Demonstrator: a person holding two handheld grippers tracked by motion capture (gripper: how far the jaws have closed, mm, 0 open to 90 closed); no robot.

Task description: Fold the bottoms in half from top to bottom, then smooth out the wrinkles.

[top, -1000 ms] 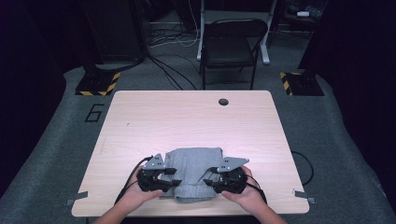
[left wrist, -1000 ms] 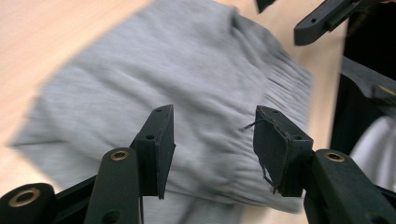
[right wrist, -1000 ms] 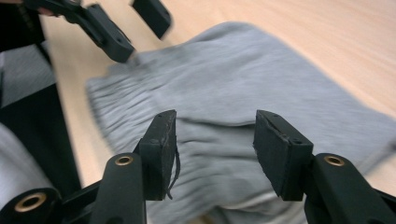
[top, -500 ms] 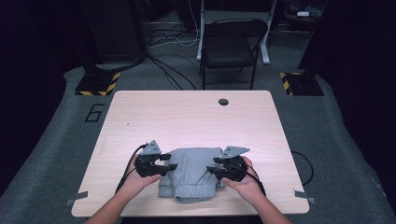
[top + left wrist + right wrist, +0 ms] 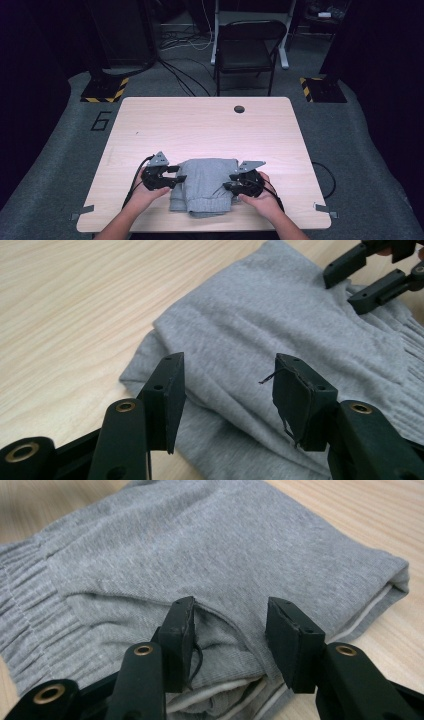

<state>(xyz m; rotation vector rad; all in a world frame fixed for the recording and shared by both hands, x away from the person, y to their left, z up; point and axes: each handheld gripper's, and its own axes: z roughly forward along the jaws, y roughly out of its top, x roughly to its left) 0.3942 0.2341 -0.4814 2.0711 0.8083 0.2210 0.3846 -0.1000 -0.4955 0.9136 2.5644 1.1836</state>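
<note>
A folded grey garment [image 5: 205,186] with a ribbed cuff lies near the front edge of the wooden table [image 5: 200,130]. My left gripper [image 5: 179,179] sits at the garment's left side, held by a hand. In the left gripper view this gripper [image 5: 227,375] is open, its jaws spread over the folded grey garment [image 5: 280,325]. My right gripper [image 5: 227,187] is at the garment's right side. Seen in the right gripper view, it [image 5: 230,617] is open too, with the layered edge of the garment [image 5: 200,545] lying between and under the jaws.
A small round hole [image 5: 239,109] sits near the table's far edge. Behind the table stands a black folding chair [image 5: 247,45], with cables on the floor and two yellow-black striped bases [image 5: 105,90] at either side. Bare wood stretches beyond the garment.
Both grippers have shifted a little away from the table's front edge along the garment's sides. The garment has stayed in the same place.
</note>
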